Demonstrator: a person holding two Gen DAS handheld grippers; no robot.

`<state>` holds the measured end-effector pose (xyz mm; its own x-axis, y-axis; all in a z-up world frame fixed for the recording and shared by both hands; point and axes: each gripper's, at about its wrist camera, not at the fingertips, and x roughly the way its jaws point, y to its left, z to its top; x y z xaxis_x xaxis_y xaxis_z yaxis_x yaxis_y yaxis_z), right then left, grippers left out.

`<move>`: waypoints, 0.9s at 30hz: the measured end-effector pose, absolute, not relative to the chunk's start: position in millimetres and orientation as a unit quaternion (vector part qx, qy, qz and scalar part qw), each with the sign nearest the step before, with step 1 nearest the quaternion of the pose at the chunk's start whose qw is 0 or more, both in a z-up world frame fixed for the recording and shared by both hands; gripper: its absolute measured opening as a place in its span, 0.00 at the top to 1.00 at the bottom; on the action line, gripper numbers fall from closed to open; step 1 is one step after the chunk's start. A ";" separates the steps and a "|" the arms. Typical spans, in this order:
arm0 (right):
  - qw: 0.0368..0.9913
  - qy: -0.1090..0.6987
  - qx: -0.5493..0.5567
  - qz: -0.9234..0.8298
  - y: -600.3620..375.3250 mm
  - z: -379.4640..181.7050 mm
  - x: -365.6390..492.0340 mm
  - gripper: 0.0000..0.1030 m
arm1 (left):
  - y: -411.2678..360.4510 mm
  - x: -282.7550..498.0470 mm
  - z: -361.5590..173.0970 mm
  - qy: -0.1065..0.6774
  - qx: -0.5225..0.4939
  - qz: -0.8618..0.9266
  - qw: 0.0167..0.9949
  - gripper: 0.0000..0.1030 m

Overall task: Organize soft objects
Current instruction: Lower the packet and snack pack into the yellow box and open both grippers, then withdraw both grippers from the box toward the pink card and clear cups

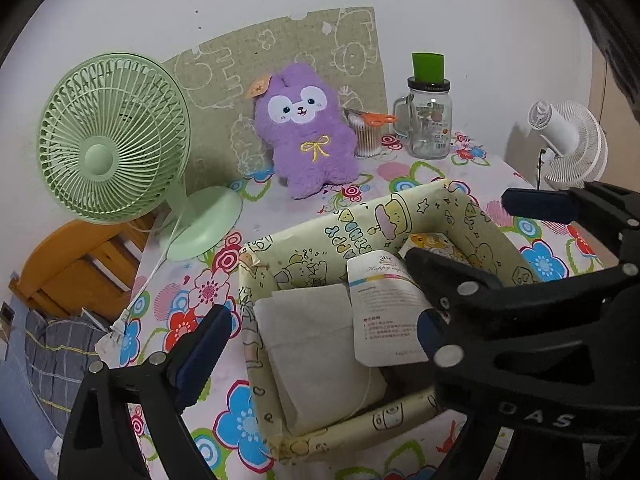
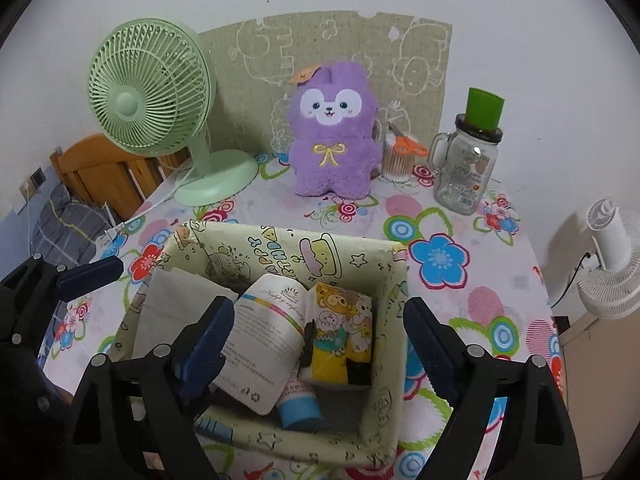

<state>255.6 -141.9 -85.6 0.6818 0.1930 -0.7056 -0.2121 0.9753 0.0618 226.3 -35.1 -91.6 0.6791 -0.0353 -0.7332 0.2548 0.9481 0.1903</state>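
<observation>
A purple plush rabbit [image 1: 309,130] [image 2: 335,139] sits upright at the back of the flowered table. A pale green paper-covered box [image 1: 456,216] [image 2: 384,320] stands in front of it. In it lie a grey folded cloth [image 1: 316,354] [image 2: 176,304], a white soft pack [image 1: 386,310] [image 2: 260,344] and a yellow cartoon tissue pack [image 2: 340,336]. My left gripper [image 1: 320,344] is open above the box, holding nothing. My right gripper [image 2: 316,340] is open over the box, empty. The right gripper's fingers [image 1: 536,204] show at the right of the left wrist view.
A green desk fan [image 1: 114,140] [image 2: 152,96] stands back left. A glass mug jar with a green cup on top [image 1: 428,120] [image 2: 468,164], a cotton-swab tub with orange scissors [image 1: 370,132] [image 2: 400,160], and a white clip fan [image 1: 568,144] [image 2: 612,260] are at the right.
</observation>
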 end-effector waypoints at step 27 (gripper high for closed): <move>0.930 0.354 -0.019 0.099 -144.2 -45.2 167.9 0.13 | -30.7 144.9 -49.9 0.364 0.135 -0.078 0.918 0.00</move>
